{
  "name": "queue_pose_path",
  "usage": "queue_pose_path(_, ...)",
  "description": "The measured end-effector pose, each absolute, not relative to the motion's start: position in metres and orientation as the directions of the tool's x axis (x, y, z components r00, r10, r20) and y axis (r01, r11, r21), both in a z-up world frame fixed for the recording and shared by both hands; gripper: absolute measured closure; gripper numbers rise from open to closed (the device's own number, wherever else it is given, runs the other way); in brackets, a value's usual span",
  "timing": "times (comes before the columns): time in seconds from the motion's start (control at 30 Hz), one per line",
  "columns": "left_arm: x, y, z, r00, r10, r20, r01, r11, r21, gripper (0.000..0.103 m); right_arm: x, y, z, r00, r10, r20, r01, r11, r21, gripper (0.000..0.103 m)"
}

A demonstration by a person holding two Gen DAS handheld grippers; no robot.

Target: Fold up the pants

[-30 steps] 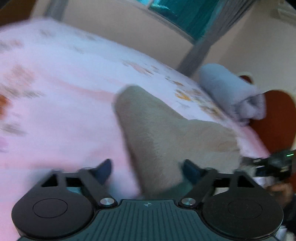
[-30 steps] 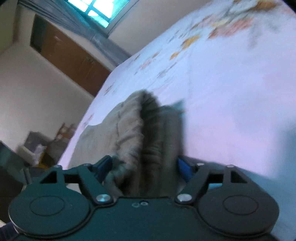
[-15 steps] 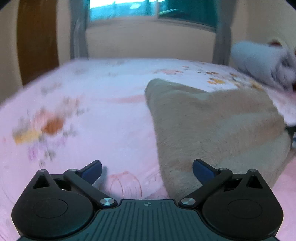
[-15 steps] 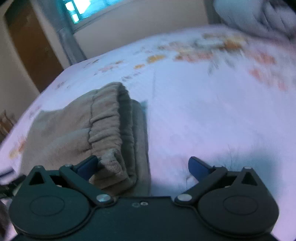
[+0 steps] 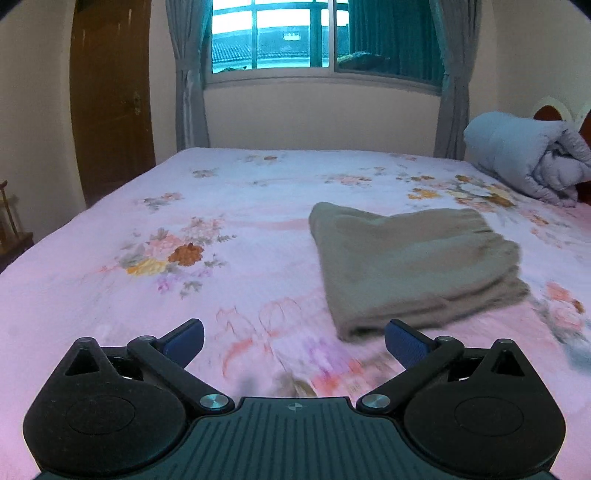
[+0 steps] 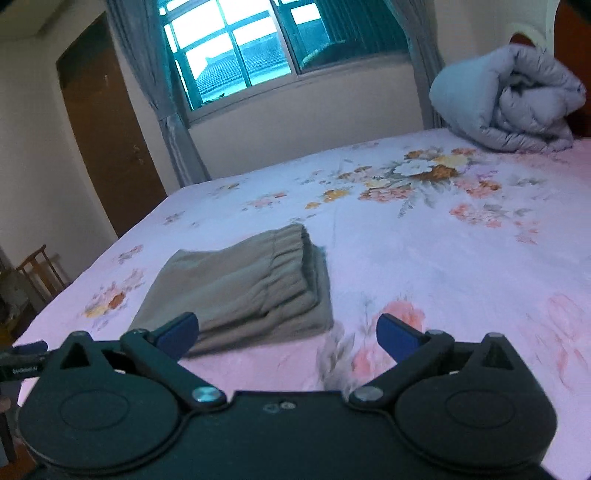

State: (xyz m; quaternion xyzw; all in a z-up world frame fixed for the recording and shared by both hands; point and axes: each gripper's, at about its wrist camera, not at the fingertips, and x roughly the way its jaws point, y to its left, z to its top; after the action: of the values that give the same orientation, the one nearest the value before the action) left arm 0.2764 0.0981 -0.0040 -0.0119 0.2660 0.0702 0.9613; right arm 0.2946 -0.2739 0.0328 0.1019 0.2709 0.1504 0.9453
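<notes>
Olive-grey pants [image 5: 410, 258] lie folded into a compact stack on the pink flowered bedsheet [image 5: 207, 206], elastic waistband on top toward the right. In the right wrist view the pants [image 6: 243, 291] sit left of centre. My left gripper [image 5: 293, 341] hangs above the sheet, short of the stack and to its left, jaws wide open with nothing between them. My right gripper [image 6: 288, 334] is open too, drawn back from the stack's near right corner, and holds nothing.
A rolled grey-blue duvet [image 5: 528, 155] lies at the head of the bed by the headboard [image 6: 572, 33]. A brown door [image 5: 110, 103] and a curtained window [image 5: 314, 37] stand beyond the bed. A wooden chair [image 6: 37, 273] is left of the bed.
Both grippers let go of the pants, opened wide and drew back and up from the stack. The pants now lie untouched on the sheet.
</notes>
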Motion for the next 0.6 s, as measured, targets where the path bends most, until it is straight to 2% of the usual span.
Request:
queue_pose_path(0.2,0.208,0.076,0.005,0.870,0.068,-0.488,-0.093,0.995,-0.027,0.000,0.222,-0.258,0.046,0.855,0.325,-0.404,-0.254,0.941,0.222,0.006)
queue_pose_path(0.47,0.124,0.046,-0.005,0.895,0.047,-0.445,-0.074,0.996,-0.044,0.000,0.132,-0.249,0.034,0.907,0.258,-0.333,-0.228,0.965,0.126,0.006)
queue_pose_path(0.6,0.086,0.035,-0.012,0.917,0.038,-0.398,-0.066,0.996,-0.056,0.000,0.104,-0.250,0.027,0.913,0.242,-0.328,-0.202,0.967,0.153,0.006)
